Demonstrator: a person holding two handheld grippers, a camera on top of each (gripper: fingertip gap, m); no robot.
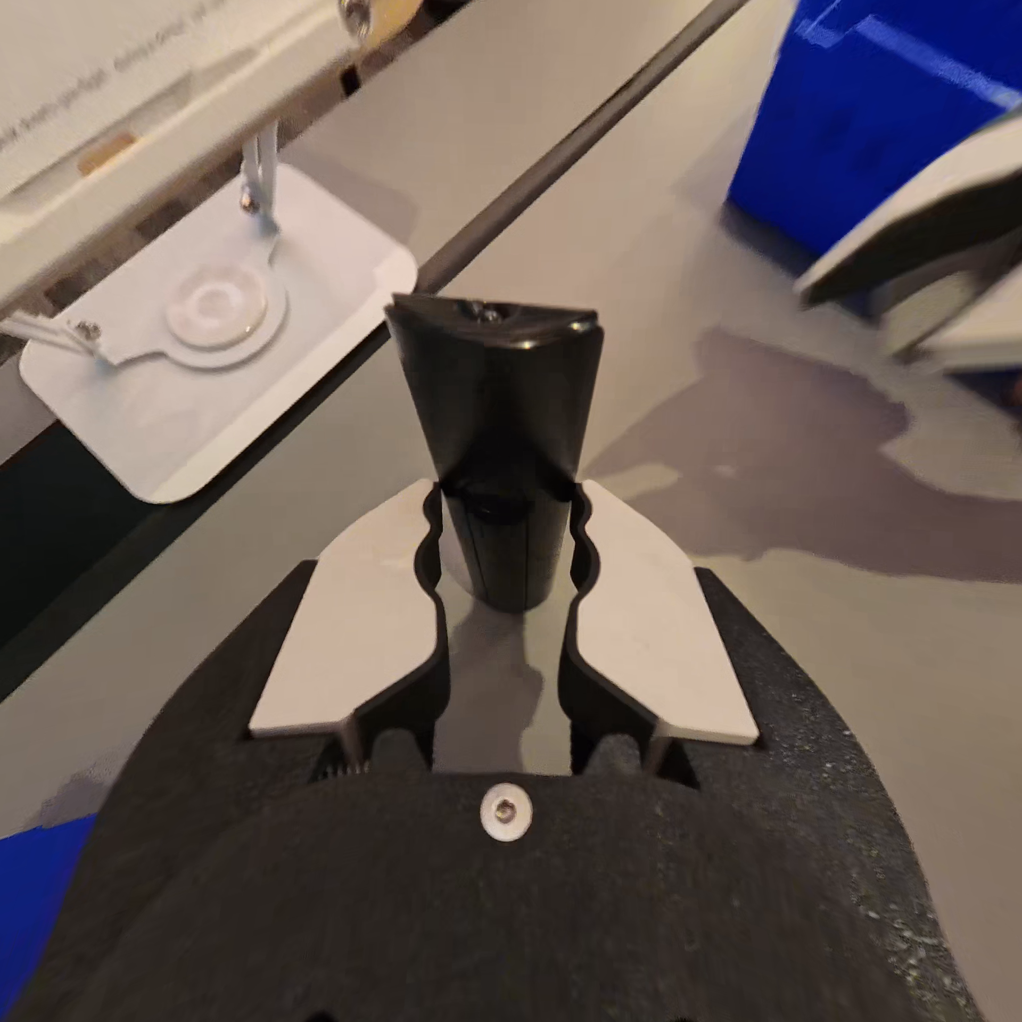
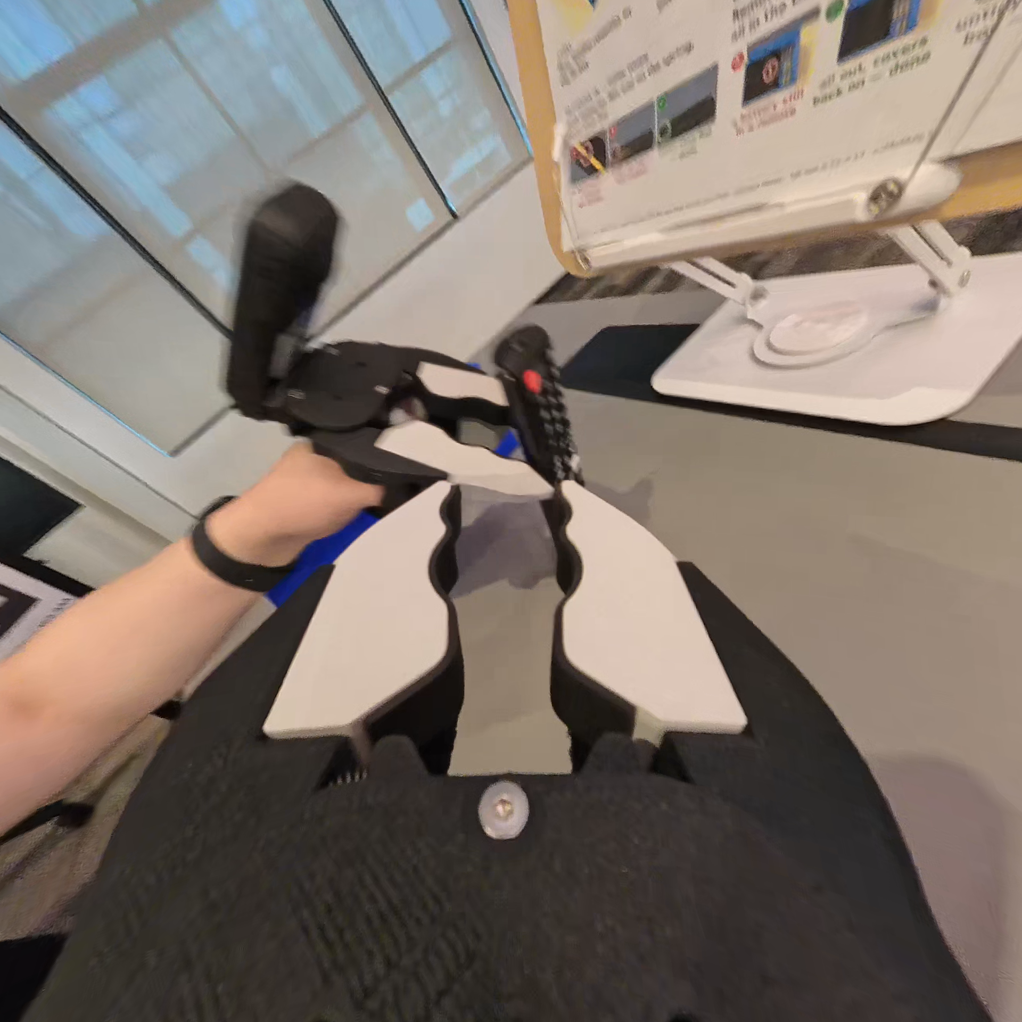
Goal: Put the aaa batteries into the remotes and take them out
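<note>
Gripping a black remote (image 1: 494,459) at frame centre, my left gripper (image 1: 506,486) is closed on its sides; its long axis stands nearly upright above the grey table (image 1: 829,636), red-button end up. My right gripper (image 2: 506,492) is parted and empty just beside it.

- The left gripper (image 1: 506,486), a matte black textured body, is showing two pale grey fingers (image 1: 365,608) with wavy black inner edges.
- A silver round-headed screw (image 1: 506,813) is sitting centred on its body.
- The right gripper (image 2: 506,492) is looking alike, with its own screw (image 2: 503,810).
- The person's bare left forearm is wearing a black wristband (image 2: 232,558), possibly a fitness band.
</note>
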